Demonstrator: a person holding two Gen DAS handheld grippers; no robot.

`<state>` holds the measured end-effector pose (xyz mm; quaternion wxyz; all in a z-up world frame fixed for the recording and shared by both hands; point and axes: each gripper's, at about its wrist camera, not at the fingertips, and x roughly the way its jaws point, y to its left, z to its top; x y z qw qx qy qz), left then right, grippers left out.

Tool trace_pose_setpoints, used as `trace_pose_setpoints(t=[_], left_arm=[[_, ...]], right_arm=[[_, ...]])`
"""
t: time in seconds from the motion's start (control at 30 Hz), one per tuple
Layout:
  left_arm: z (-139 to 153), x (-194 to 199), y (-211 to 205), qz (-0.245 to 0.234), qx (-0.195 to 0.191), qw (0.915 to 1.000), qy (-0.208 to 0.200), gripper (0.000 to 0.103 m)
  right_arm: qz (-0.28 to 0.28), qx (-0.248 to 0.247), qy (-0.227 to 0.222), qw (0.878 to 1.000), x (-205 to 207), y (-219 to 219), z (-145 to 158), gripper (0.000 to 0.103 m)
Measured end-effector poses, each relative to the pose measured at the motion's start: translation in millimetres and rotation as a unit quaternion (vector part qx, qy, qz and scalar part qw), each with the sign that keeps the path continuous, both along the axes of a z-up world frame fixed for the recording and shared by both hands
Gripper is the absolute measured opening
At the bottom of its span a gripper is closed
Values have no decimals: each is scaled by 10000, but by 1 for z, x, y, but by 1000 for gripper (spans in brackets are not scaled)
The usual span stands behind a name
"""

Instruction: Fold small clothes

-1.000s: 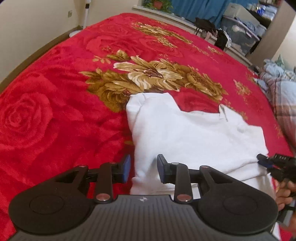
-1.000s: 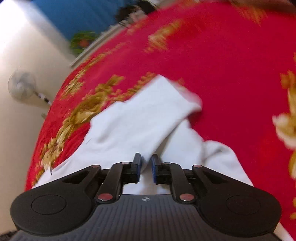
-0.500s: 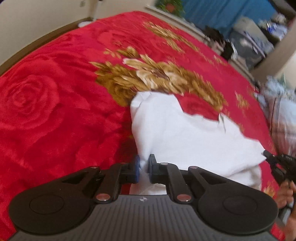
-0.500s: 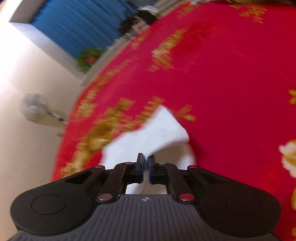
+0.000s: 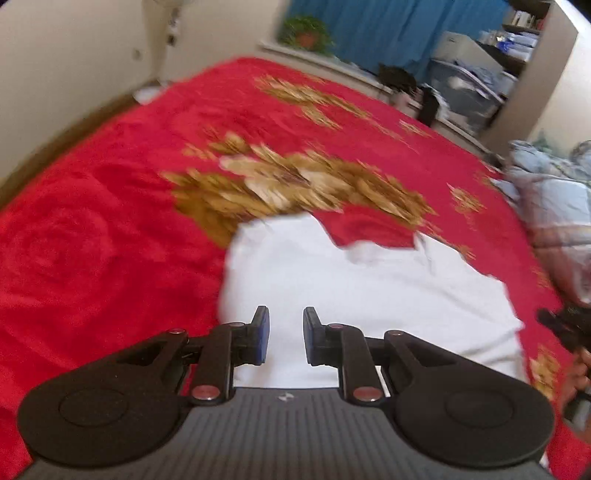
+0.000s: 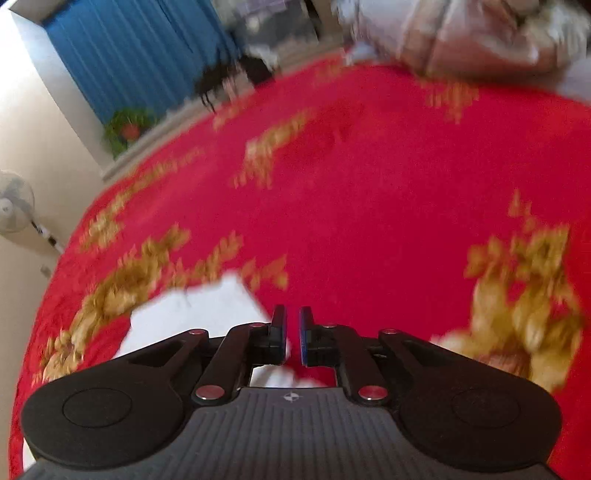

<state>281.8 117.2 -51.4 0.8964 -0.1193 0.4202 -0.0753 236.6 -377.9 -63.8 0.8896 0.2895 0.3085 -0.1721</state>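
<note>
A small white garment lies partly folded on the red flowered blanket. My left gripper is open, empty, and hovers over the garment's near left edge. In the right wrist view the garment shows at lower left. My right gripper has its jaws nearly closed with a narrow gap, and white cloth shows just behind and below the fingers; I cannot tell if cloth is pinched. The right gripper also shows at the far right of the left wrist view. Both views are motion-blurred.
A bundle of pale bedding lies at the bed's right side. Storage bins and blue curtains stand beyond the bed. A standing fan is by the wall.
My left gripper shut on the garment edge half a second ago and has now opened and lifted. My right gripper has pulled back toward the garment's right edge, jaws staying nearly closed.
</note>
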Motion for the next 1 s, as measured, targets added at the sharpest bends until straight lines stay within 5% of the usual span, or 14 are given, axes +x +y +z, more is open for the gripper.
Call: trace_pose_setpoints(t=[0.1,0.17,0.2,0.23,0.3,0.43,0.7,0.77,1.0], left_arm=[[-33,11,4,99,36,9967,810,19],[-43,12,11,276,109,9952,934,6],[-40,12,13,287,72,9958,871,6],[-32,9,12,291,101,9969,728,8],[-16,-3,7,293,321,9984,355,16],[19,-33,-5,213,383,9990,-111,21],[72,-138,-24,109,634,9963,-563,22],[69,-169,-25,91,543,9972,-500,22],[12,-254,-22,417,256,9983,327,30]], right_arm=[[758,695,-302,9942,6,-6,-7,12],[1408,1072,-10,9842,19,-6,-26,26],[1439,956,293,9845,26,-5,-34,21],[1323,835,549,9862,25,-8,-43,1],[1097,972,495,9880,18,-18,-42,1],[886,259,153,9956,-10,-23,4,22],[1662,-194,-615,9840,-93,-25,100,31],[1950,-488,-713,9770,-125,-24,113,45],[2581,-702,-130,9635,-204,-30,85,46]])
